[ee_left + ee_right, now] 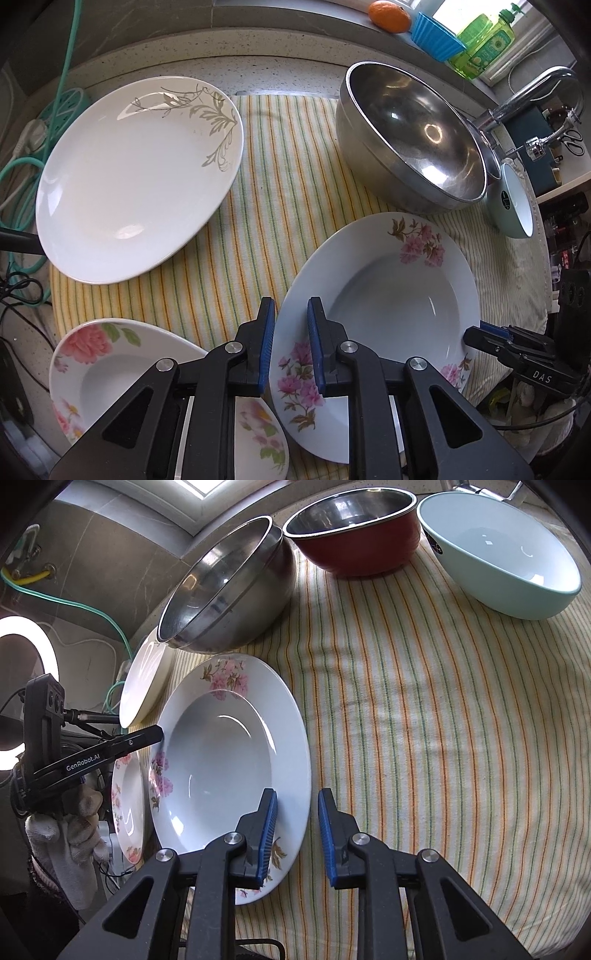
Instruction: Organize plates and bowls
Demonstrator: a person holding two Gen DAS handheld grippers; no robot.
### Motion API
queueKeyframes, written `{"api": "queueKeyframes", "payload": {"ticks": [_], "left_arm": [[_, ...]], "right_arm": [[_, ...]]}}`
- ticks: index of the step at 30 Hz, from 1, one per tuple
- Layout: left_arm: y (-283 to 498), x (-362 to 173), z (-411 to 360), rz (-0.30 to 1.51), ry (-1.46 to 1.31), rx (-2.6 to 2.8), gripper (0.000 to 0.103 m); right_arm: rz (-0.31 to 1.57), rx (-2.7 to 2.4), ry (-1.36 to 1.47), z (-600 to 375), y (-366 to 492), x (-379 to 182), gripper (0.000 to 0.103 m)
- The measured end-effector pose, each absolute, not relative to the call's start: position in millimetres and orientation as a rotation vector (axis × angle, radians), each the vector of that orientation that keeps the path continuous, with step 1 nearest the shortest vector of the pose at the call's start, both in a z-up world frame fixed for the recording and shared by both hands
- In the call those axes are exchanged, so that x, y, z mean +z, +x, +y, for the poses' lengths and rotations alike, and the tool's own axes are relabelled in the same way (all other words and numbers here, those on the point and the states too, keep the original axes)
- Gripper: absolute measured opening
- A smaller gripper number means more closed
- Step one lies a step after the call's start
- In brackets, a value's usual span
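Red bowl (356, 535) only in right wrist view

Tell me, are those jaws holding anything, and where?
The left gripper and right gripper each straddle the flowered deep plate at opposite rims; actual clamping cannot be told.

Both grippers, the left gripper (291, 343) and the right gripper (297, 834), are built of black angular links with triangular cut-outs, joined by silver round pins. Ribbed blue pads (266, 343) are fitted inside the fingers. "GenRobot.AI" is printed in white at 9 o'clock in the right wrist view, above a worn whitish glove (70, 830).
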State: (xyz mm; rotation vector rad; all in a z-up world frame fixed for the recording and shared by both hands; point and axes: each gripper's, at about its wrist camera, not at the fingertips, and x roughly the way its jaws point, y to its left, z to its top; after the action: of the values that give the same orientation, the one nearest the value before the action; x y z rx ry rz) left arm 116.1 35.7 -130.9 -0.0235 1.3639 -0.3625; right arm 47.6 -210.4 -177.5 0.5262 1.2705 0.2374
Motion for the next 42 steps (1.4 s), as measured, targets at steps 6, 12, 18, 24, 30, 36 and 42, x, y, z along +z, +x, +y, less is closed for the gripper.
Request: {"api": "queueKeyframes", "payload": {"ticks": [6,12,18,24,30,36,42], "left_arm": [[118.0,-131.8,36.2,1.374,-0.025,-0.372,0.016],[116.7,-131.5,35.6,1.371,-0.016,-0.369,0.016],[115.0,-132.7,37.0,1.380,-0.036,-0.368,0.016],[109.1,-130.6,35.3,1.380,-0.036,-0.369,0.016],[102.6,-130.8,32.7,1.389,-0.060,-0.373,0.016],[92.2,-129.2,28.4,1.392,-0.083,-0.367,0.016],[80.1,-128.6,28.2,1.392,-0.116,-0.356,0.016]], "right_arm": [[1.284,0.256,0.547,-206.8,48.1,-181.4,0.020],[1.290,0.252,0.569,-207.2,47.9,-182.3,0.019],[1.291,0.239,0.572,-209.0,48.0,-179.8,0.019],[1.301,0.230,0.580,-213.8,48.5,-179.6,0.019],[1.302,0.215,0.584,-218.6,47.7,-178.8,0.019],[1.305,0.209,0.575,-225.6,47.5,-177.7,0.019],[1.310,0.212,0.554,-226.3,46.7,-177.4,0.020]]}}
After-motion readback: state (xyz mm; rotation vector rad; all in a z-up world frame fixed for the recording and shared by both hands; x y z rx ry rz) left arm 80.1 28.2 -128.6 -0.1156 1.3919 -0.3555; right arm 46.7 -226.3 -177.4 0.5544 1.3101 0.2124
